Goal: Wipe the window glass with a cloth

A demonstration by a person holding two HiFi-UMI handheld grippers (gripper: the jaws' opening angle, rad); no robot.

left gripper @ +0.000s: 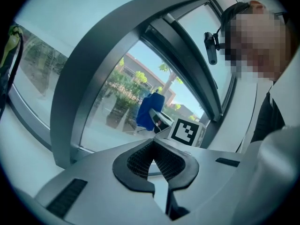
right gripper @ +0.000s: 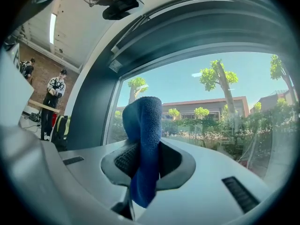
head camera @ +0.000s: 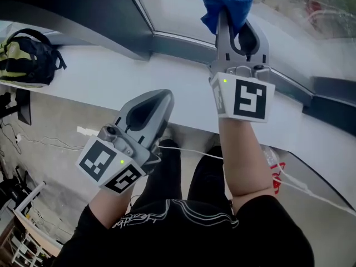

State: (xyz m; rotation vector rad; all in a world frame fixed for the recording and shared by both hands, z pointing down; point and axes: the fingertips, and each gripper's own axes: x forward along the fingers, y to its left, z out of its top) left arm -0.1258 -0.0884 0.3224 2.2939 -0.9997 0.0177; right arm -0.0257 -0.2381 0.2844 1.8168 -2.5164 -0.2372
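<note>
The right claw (right gripper: pixel 142 159) is clamping a blue cloth (right gripper: pixel 143 121) between its pads. A bunched fold is standing up past the tips and a tail is hanging below. In the head view this cloth is sitting at the top centre of the frame, over the window glass (head camera: pixel 178 13); whether it is touching the pane cannot be told.

The hold is taking in only a narrow fold, so a hard drag across the pane is likely to tug the cloth free. If the bunch flattens, the bare claw tips may be scraping the glass.

The left claw (left gripper: pixel 153 159) is pinched together with nothing in it, hovering at the lower centre-left of the head view, below the white sill (head camera: pixel 111 74).

Counted: two claws, one cloth and one backpack (head camera: pixel 25 57) lying on the sill at the left edge. Two people are standing far off at the upper left of the right gripper view.
</note>
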